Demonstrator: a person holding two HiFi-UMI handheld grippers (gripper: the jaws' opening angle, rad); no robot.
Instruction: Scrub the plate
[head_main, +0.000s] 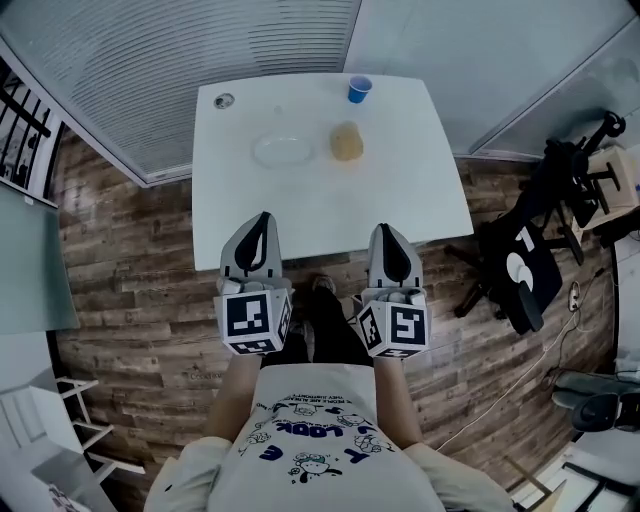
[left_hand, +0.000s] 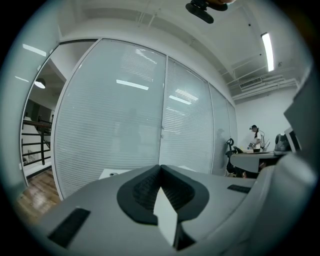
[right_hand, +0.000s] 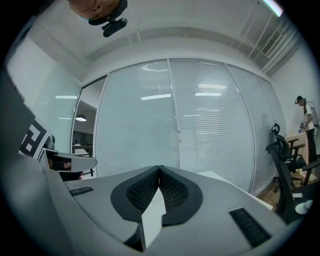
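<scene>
The plate is clear and is only faintly made out against the white table; it lies on the far half, left of centre. Just beside it on the right a tan round thing is seen, and whether it is a sponge cannot be told. A small disc at the far left corner is too small to be identified. In both gripper views the table is almost wholly hidden behind the jaws: only a sliver is shown in the left gripper view and a corner in the right gripper view, and the plate is seen in neither.

The left gripper is held over the table's near edge, well apart from the plate. Its jaws are pressed together at the tips, with nothing held between them. The right gripper is held alongside it, also at the near edge. Its jaws are likewise closed on each other, and nothing is gripped or touched by either tool.

A blue cup is stood upright near the far edge, beyond the tan thing and apart from it. What is inside it cannot be judged. The plate's contents cannot be made out either
</scene>
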